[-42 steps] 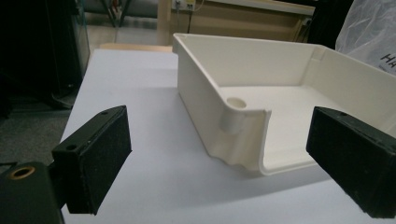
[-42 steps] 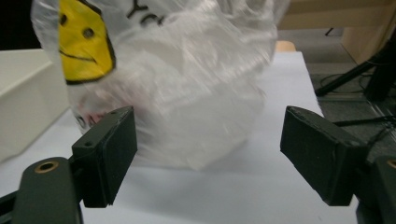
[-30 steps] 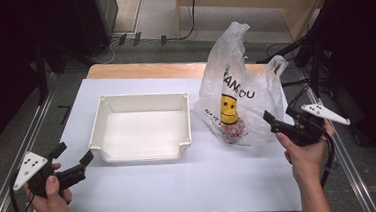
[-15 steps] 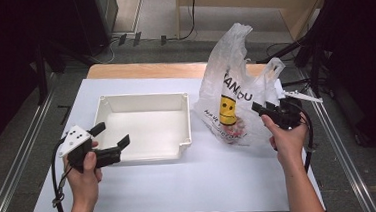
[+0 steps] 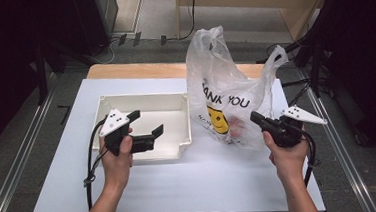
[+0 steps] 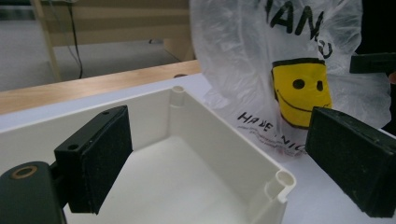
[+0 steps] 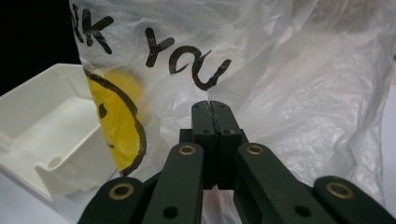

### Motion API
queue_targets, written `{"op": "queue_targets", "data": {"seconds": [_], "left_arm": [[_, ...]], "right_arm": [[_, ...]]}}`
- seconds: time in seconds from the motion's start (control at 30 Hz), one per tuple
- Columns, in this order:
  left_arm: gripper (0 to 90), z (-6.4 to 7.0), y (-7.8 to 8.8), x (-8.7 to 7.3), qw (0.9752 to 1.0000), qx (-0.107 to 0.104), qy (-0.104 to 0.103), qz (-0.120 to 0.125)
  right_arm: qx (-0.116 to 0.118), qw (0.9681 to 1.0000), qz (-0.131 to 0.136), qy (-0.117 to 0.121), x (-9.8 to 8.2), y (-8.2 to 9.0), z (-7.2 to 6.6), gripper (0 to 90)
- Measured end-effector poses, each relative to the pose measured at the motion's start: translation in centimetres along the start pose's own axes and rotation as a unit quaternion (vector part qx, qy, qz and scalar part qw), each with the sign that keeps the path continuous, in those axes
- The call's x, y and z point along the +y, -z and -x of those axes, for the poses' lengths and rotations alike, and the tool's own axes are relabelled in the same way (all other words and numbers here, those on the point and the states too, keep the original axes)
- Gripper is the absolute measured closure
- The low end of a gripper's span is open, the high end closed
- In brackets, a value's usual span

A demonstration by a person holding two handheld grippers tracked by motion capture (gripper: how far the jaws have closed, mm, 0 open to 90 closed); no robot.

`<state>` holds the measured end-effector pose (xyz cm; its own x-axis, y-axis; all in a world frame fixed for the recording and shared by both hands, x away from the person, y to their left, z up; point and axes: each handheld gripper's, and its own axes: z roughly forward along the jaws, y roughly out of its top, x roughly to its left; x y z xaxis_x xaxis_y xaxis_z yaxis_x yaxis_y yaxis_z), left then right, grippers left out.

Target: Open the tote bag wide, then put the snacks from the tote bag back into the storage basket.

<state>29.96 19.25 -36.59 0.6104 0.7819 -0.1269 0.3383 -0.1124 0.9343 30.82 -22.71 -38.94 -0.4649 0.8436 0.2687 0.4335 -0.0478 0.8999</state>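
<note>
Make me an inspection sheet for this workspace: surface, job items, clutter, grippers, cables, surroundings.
Surface: white table top on a wooden board, bare around the items.
Job's things: translucent plastic "THANK YOU" bag with yellow smiley stands upright, handles up; something pinkish inside, unclear. Empty white rectangular plastic tray sits beside it at the left.
Clutter: nothing seen.
Grippers: left gripper open, over the tray's near edge, holding nothing. Right gripper has just been closing; its jaws meet at the bag's lower right side, and whether film is pinched between them cannot be told.
Cables: a black cable trails from the left gripper; another from the right.
Surroundings: grey floor, metal rails, wooden furniture behind.
</note>
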Motion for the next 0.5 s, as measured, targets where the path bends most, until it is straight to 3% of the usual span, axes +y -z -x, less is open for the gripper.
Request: {"op": "queue_targets", "data": {"seconds": [0.03,0.23,0.37,0.5], "left_arm": [[7.4,0.6,-0.9,0.6,1.0000,-0.007,-0.005,-0.001],[7.4,2.0,-3.1,2.2,0.9998,-0.016,-0.012,-0.001],[7.3,2.4,-4.4,3.1,0.9997,-0.024,-0.011,-0.001],[7.3,2.7,-5.6,3.9,0.9997,-0.025,-0.007,-0.004]], "right_arm": [[0.002,0.9999,0.004,0.012,-0.3,0.4,-0.5,90.0],[0.020,0.9991,0.019,0.033,-1.6,1.4,-1.5,90.0],[0.024,0.9986,0.005,0.048,-2.7,1.3,-1.7,90.0],[0.026,0.9985,-0.004,0.047,-3.4,1.3,-1.6,90.0]]}}
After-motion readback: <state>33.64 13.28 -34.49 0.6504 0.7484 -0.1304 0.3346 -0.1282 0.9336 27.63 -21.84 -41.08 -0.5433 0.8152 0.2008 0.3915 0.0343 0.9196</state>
